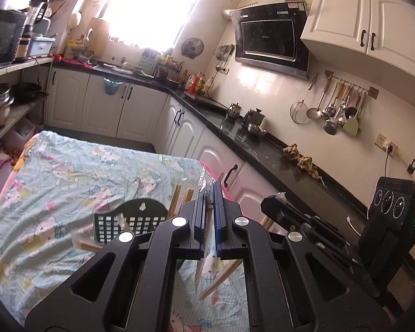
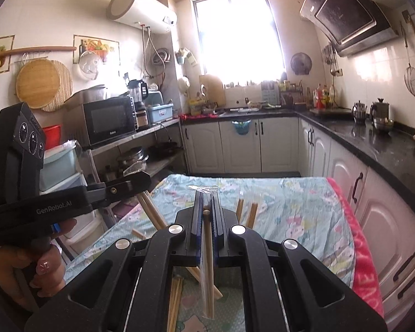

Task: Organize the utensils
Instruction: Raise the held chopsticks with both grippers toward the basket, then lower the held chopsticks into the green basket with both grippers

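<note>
My left gripper (image 1: 209,193) is shut on a clear plastic sleeve of wooden chopsticks (image 1: 221,276), whose sticks hang below the jaws over the table. My right gripper (image 2: 206,202) is shut on another plastic-wrapped pair of chopsticks (image 2: 207,282), which hangs down between the jaws. A black perforated utensil holder (image 1: 130,221) lies on the table left of my left gripper, with chopsticks (image 1: 177,200) sticking up behind it. More loose chopsticks (image 2: 247,211) stand beyond my right gripper. The other gripper shows in each view: the right one (image 1: 279,196) and the left one (image 2: 135,178).
The table wears a pale blue cartoon cloth (image 1: 69,182) with a pink edge (image 2: 359,243). A black countertop (image 1: 262,144) with kettles and white cabinets (image 2: 345,171) runs along the right. Shelves with a microwave (image 2: 108,119) stand at the left.
</note>
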The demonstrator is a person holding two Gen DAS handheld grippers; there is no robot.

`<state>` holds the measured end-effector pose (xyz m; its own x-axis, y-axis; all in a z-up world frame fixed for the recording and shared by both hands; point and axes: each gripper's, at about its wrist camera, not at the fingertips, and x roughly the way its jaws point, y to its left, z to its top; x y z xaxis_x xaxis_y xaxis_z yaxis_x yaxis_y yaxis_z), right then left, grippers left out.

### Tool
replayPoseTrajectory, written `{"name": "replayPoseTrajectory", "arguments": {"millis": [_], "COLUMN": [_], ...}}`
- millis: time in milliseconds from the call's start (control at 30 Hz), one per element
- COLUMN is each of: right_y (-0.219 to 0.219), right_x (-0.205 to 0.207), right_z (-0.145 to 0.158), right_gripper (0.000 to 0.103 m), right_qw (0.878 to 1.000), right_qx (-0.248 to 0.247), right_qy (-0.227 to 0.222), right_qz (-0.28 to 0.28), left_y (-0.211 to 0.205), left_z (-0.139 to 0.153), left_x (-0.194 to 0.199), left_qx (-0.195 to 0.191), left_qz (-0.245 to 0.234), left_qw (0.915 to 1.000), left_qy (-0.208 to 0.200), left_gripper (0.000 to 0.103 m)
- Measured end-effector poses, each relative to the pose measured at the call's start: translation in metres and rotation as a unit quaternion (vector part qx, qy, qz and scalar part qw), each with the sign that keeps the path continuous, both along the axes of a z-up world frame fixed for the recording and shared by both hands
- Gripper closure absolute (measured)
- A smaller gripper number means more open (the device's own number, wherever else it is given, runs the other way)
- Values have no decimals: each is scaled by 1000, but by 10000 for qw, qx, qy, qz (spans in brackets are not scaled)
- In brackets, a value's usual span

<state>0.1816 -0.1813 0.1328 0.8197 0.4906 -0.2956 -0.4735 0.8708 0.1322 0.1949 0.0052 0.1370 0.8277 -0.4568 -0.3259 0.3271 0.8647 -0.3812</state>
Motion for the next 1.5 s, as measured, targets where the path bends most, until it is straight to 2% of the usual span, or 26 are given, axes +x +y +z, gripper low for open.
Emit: {"name": "replayPoseTrajectory", "arguments": {"millis": [467,833,1167,1500], "right_y": [3,6,7,12], "right_x": [8,20,33,52], "right_z": [37,56,58,32], "right_gripper": [97,97,97,97], "right_qw": [9988,9957,9921,9932], "right_qx": [11,128,137,-65], "right_qy": [-491,-917,-1245,-1149], "right_qz": [-48,-52,-105,-199], "left_y": [5,11,20,15], "left_z": [30,48,38,9], "left_x": [8,23,43,57], "left_qx": [6,324,474,637], "left_qz": [90,531,917,978], "left_qw": [9993,9957,9922,9918], "left_qy": [-351,-691,-698,-525], "left_gripper": [101,101,101,101]}}
